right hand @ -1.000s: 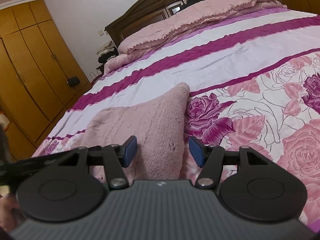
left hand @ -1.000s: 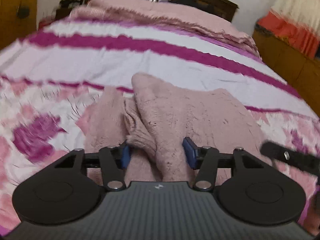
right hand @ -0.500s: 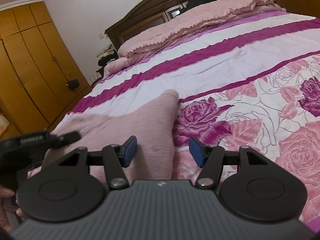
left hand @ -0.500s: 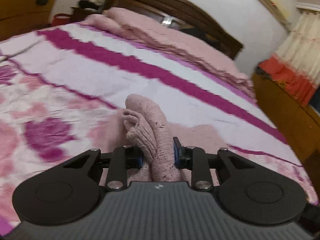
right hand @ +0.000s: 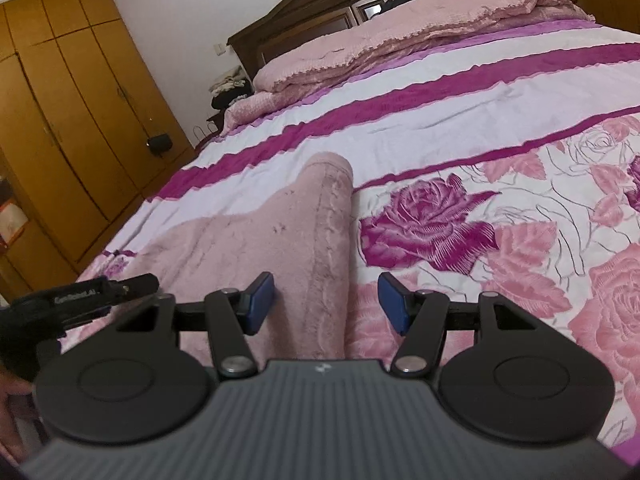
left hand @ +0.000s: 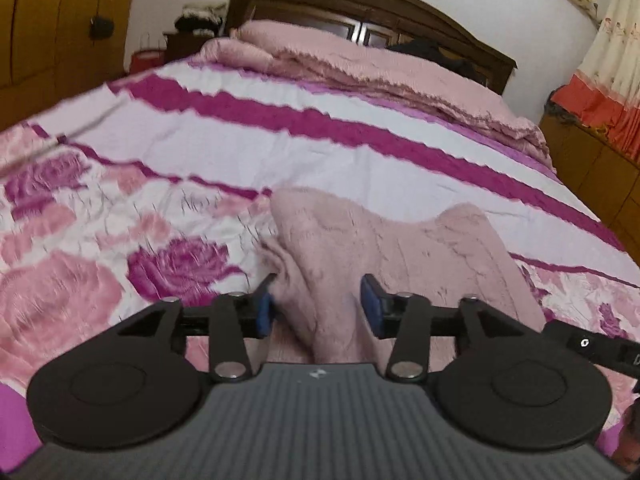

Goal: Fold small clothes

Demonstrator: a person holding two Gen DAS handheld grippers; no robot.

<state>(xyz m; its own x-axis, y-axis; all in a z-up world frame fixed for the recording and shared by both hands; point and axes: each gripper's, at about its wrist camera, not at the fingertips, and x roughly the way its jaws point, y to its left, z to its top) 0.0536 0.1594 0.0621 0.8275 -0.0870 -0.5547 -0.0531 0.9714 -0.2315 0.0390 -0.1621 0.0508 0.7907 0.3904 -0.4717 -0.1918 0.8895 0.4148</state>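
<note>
Left tool point(left hand: 316, 304) points down at the bed, jaws just reopened, released; pink fuzzy garment point(left hand: 384, 256) bunched between the pads, left pad touching a fold. Right tool point(right hand: 326, 300) also tilted down, jaws apart, released over the garment's right edge point(right hand: 320, 240). Garment lies on floral bedspread point(right hand: 500, 240). Beyond: pink pillows point(right hand: 400, 36), dark headboard point(left hand: 360, 4), wooden wardrobe point(right hand: 68, 92).
</note>
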